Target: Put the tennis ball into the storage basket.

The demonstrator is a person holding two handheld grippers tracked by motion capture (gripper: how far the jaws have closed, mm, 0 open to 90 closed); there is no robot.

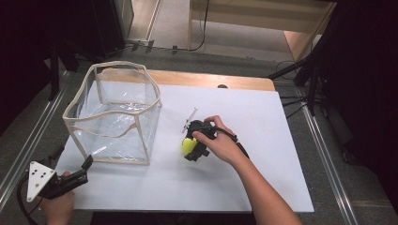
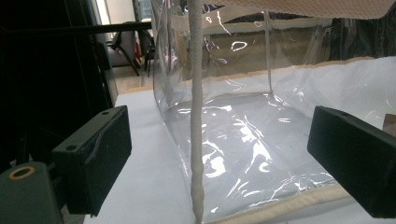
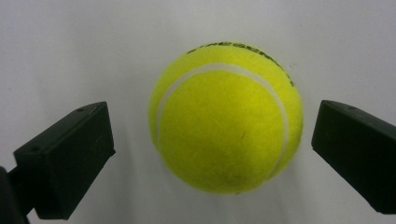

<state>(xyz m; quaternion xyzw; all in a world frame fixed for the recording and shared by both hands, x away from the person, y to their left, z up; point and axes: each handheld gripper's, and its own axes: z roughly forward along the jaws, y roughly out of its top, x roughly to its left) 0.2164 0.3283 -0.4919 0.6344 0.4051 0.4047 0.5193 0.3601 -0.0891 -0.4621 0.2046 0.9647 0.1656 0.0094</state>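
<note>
Our right gripper (image 3: 210, 154) straddles the tennis ball (image 3: 225, 116), jaws open, untouching; round, no long axis. Left gripper (image 2: 219, 158) gapes beside the clear bag (image 2: 243, 116).

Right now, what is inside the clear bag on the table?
Nothing shows inside the clear bag: through its walls only the white table appears. The tennis ball lies outside it, between the right gripper jaws. The glare hides some spots.

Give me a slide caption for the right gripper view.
Open right claw poised around a yellow tennis ball on the white table.
</note>
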